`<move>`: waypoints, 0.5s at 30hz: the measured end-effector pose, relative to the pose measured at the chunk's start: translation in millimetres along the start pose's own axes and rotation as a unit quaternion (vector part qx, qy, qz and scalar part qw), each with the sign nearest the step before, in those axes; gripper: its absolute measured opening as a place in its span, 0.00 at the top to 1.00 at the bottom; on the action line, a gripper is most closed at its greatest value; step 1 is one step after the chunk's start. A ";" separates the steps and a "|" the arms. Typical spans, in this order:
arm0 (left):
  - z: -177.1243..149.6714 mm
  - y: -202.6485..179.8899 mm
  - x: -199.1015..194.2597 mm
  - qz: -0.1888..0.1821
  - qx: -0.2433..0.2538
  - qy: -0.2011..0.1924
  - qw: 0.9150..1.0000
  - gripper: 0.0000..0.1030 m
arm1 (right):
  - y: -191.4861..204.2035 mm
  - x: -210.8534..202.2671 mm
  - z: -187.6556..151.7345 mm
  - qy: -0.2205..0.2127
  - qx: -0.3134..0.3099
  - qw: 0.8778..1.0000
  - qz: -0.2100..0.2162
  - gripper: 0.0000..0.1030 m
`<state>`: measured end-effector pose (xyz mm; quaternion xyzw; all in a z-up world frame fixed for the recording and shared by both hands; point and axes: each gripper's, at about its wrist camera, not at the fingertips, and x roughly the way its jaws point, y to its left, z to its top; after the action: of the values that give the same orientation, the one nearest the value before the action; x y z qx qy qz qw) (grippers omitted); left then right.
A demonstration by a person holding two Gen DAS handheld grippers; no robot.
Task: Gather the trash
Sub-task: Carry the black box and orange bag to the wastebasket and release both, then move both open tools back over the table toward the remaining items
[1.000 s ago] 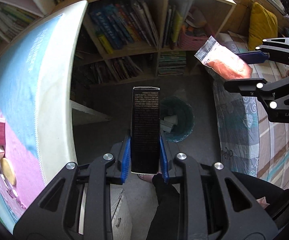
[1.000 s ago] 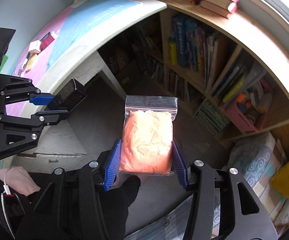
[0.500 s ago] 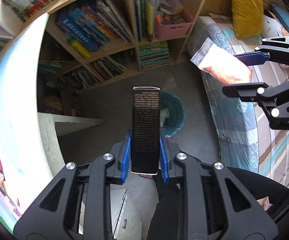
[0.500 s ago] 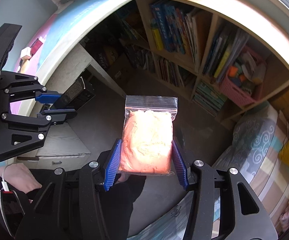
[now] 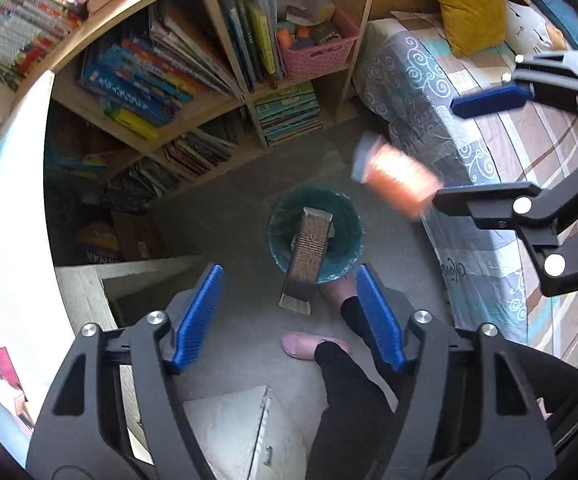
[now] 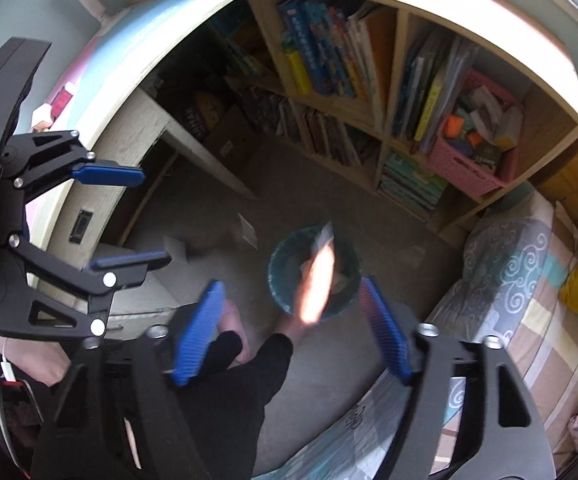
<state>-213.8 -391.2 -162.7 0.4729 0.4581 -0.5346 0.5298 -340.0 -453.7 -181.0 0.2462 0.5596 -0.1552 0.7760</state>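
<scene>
Both tongs spread above the bin, the trash loose below them.

We look down on a bookshelf [image 5: 209, 80] along the far side, a bed [image 5: 469, 152] at the right and a pale bench [image 6: 137, 92] at the left, with grey floor between. On that floor stands a teal bin [image 5: 316, 236], near our feet. Our left tongs [image 5: 289, 312] have just been opening and now stand wide, blue pads clear of the dark box [image 5: 307, 256], which hangs free and tilted over the bin's mouth. Our right tongs [image 6: 289, 328] have also just been opening and grip nothing; the orange bag [image 6: 317, 280] shows as a blur between and beyond the pads, over the bin [image 6: 313, 272]. In the left view that bag [image 5: 401, 184] is in the air, right of the bin and beside the bed's edge.
</scene>
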 end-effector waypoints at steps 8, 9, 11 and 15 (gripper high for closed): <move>3.9 2.4 4.4 -0.001 -0.005 0.008 1.000 0.35 | -19.7 -5.0 2.8 -0.003 0.018 1.000 -0.007 0.27; 4.0 3.0 3.9 0.000 -0.007 0.008 1.000 0.35 | -20.4 -4.7 3.0 -0.002 0.018 1.000 -0.006 0.27; 4.2 4.6 3.8 -0.001 -0.010 0.007 1.000 0.35 | -20.6 -4.3 3.2 -0.001 0.016 1.000 -0.006 0.27; 2.4 7.0 0.4 0.002 -0.013 0.003 1.000 0.35 | -17.7 -4.4 2.9 0.000 0.009 1.000 -0.002 0.27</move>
<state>-206.8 -393.8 -162.8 0.4687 0.4658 -0.5256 0.5358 -348.2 -470.2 -179.7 0.2522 0.5589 -0.1614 0.7733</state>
